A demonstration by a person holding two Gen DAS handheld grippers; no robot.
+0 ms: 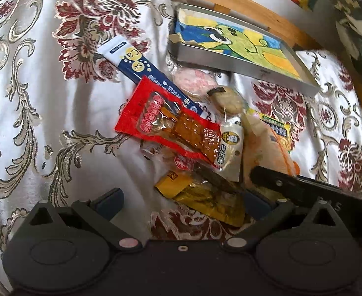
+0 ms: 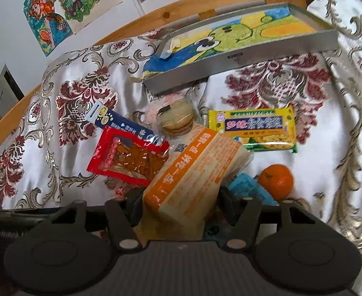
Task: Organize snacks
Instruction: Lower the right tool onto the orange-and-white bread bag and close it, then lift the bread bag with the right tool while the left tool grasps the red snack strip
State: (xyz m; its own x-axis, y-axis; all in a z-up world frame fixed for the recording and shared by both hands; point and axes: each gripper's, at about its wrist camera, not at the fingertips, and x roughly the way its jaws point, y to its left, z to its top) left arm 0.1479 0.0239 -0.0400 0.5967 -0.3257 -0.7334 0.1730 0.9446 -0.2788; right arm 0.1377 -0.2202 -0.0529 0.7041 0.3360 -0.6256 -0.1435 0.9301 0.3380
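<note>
Tablecloth (image 2: 279,172) with the floral print was under everything, metal tray (image 2: 242,61) at the far edge. Orange cracker pack (image 2: 193,170) sat pinched between the right gripper (image 2: 178,204) fingers, over the snack pile. Left gripper (image 1: 188,202) was spread wide, yellow packet (image 1: 205,197) lying between its fingers, untouched as far as I could tell.

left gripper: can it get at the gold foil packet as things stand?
Probably yes. The left gripper is open and the gold foil packet already lies between its fingers. One snag: the packet's far end is tucked under the red snack pack and the right gripper crowds that side.
</note>
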